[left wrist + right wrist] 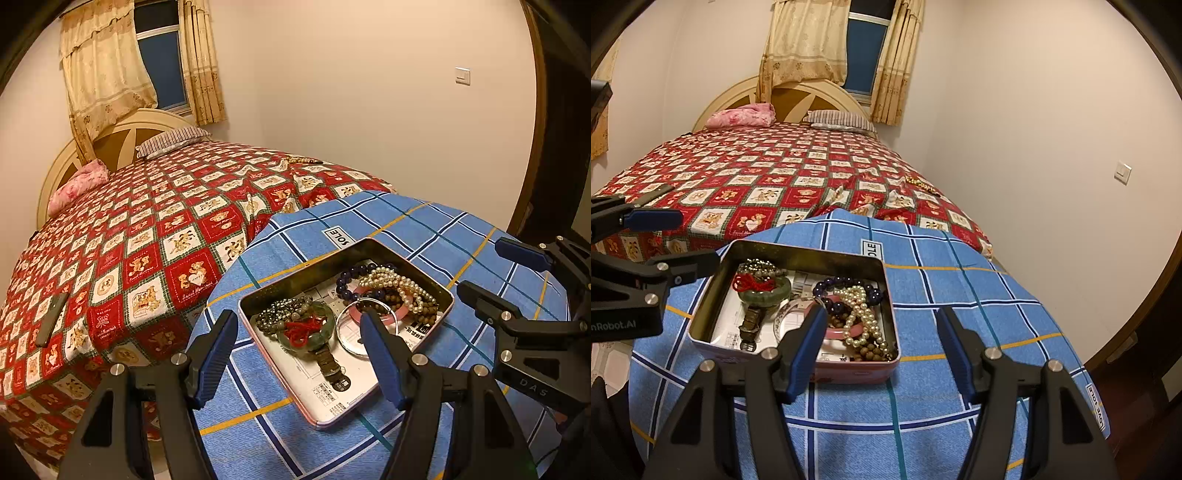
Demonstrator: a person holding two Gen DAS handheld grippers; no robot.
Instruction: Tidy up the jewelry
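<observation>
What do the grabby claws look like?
Both are alike: the left gripper and right gripper have black plastic arms with triangle holes, silver bolts and blue ribbed pads. White lettering marks their bodies. No cables or sleeves show.

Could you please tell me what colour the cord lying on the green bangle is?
Red; the cord shows best in the left wrist view.

l gripper (299, 332) jaws wide, empty; r gripper (882, 328) jaws apart, empty.

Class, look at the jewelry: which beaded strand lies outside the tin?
The gold-brown bead strand on the red patchwork bedspread; every other strand, like the pearls, sits inside the tin.
</observation>
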